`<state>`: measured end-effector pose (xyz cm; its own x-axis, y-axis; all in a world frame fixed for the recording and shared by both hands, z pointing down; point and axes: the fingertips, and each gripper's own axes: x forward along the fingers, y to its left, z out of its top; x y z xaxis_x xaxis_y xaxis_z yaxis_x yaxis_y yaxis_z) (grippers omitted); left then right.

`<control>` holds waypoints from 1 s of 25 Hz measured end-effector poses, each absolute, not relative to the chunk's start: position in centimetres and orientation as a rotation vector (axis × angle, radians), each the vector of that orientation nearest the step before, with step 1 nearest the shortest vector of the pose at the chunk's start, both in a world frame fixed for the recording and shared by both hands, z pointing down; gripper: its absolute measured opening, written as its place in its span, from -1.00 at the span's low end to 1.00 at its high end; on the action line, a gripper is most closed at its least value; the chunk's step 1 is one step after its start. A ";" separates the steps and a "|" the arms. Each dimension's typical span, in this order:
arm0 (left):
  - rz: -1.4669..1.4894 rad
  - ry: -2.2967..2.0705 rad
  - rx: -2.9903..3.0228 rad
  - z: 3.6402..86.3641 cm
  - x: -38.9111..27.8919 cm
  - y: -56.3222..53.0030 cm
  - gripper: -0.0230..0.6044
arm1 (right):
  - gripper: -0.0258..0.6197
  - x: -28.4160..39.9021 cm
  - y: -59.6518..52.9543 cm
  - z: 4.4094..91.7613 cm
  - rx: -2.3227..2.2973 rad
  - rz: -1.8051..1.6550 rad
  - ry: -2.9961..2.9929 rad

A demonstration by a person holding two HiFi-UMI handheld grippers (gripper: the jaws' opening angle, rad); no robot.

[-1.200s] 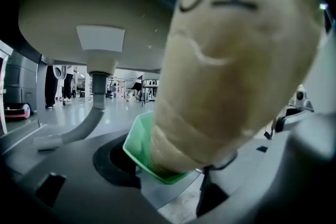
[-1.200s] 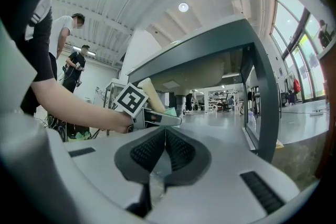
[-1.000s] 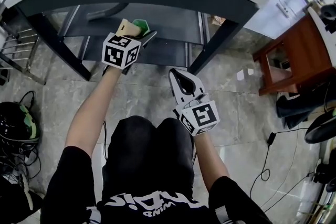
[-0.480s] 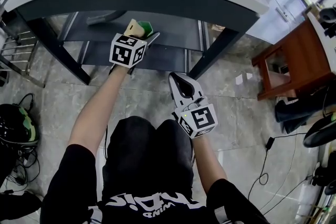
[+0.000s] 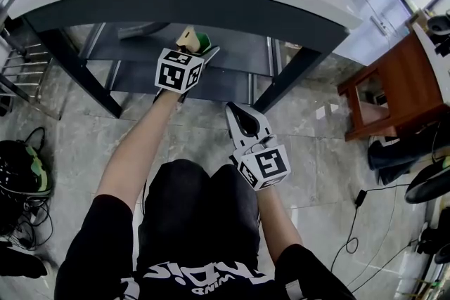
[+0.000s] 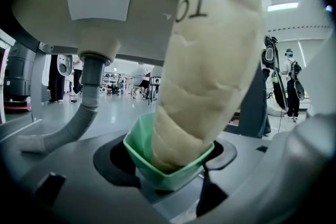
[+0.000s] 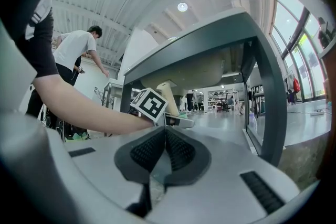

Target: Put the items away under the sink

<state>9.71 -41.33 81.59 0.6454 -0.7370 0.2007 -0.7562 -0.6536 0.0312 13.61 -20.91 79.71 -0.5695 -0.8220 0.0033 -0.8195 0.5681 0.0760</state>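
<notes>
Beneath the sink basin, the shelf lies ahead of and below your left tool, which grips a green cup with a beige roll standing nearly upright in it. Your right tool is closed, empty, and farther from the shelf. Set the cup down base-first.

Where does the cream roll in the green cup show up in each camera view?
Head view: upper middle, cream roll standing in the green cup, under the sink unit.
Left gripper view: fills the centre, rising from the cup.
Right gripper view: small, left of centre.
Shared landmark: the sink unit.
</notes>
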 end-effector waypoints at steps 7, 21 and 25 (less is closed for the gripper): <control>0.213 -1.299 2.748 81.6 10.2 -42.0 0.12 | -0.86 14.0 -20.5 80.1 1.456 -0.095 -2.733; 0.163 -1.350 2.752 82.0 11.0 -43.2 0.12 | -0.86 14.9 -19.9 80.4 1.486 -0.095 -2.700; 0.175 -1.386 2.749 82.1 11.0 -43.3 0.11 | -0.86 14.7 -19.8 80.4 1.479 -0.100 -2.701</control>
